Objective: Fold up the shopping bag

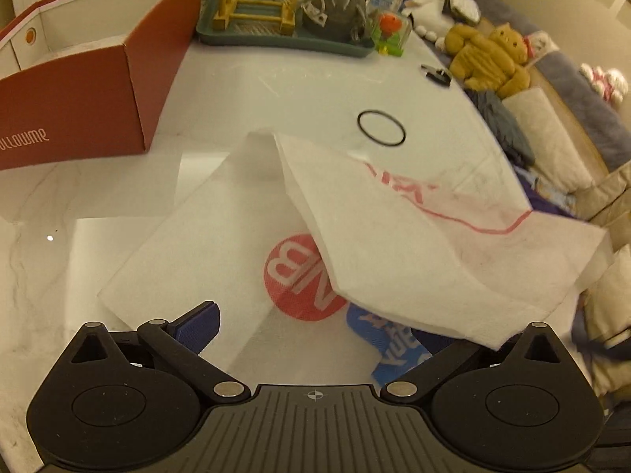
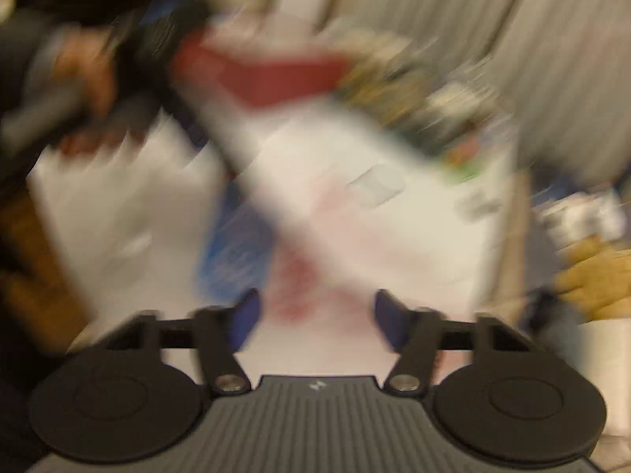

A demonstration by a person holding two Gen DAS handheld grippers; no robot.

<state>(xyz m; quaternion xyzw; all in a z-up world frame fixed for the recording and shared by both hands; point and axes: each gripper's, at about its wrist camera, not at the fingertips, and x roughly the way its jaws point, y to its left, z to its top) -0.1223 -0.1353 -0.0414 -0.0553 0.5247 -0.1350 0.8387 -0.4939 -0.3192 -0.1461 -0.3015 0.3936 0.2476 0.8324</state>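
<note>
A white non-woven shopping bag with a red round logo and blue print lies on the white marble table. Its right part is raised and curls over toward the left; nothing in view shows what holds it up. My left gripper hovers over the bag's near edge, open wide. Its left blue pad shows, while the raised flap's corner hides the right one. The right wrist view is heavily blurred. There my right gripper has its blue pads apart above the white bag, pinching nothing.
A red open box stands at the left and a black ring lies just beyond the bag. At the back sits a green tray of clutter. A plush bear and cushions lie past the table's right edge.
</note>
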